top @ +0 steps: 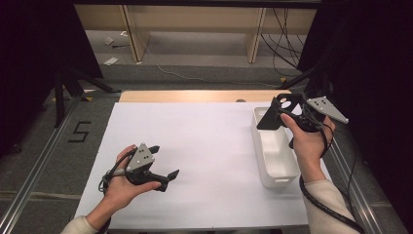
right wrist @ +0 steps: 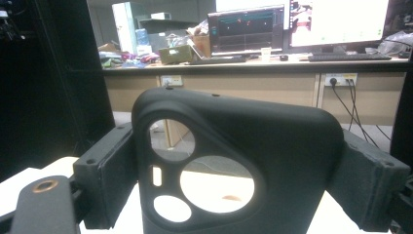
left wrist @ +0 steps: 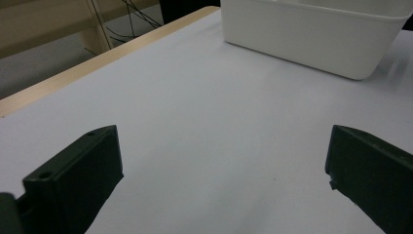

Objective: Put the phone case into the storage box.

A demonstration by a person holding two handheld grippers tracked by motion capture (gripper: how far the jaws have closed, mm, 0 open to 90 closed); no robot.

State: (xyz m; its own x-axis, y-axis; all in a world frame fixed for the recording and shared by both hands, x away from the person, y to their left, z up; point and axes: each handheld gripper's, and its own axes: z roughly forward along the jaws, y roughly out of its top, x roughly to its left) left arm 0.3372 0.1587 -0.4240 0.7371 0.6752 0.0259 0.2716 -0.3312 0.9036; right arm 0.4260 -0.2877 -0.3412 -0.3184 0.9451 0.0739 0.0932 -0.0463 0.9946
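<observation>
A black phone case (top: 274, 112) with round camera cut-outs hangs in the air over the far end of the white bin (top: 269, 161). My right gripper (top: 288, 110) is shut on it. In the right gripper view the phone case (right wrist: 282, 146) stands upright between the two black jaws, which press on its left and right edges. My left gripper (top: 165, 161) rests low over the white table sheet (top: 209, 146), at the near left. It is open, with nothing between its jaws. In the left gripper view my left gripper (left wrist: 224, 170) faces the white bin (left wrist: 311, 44) across bare sheet.
A bare wooden strip (top: 195, 95) runs along the table's far edge. Beyond it are pale shelf legs (top: 135, 34) and loose cables (top: 285, 44) on the floor. A black stand (top: 65, 83) and a floor mark "5" (top: 79, 131) lie to the left.
</observation>
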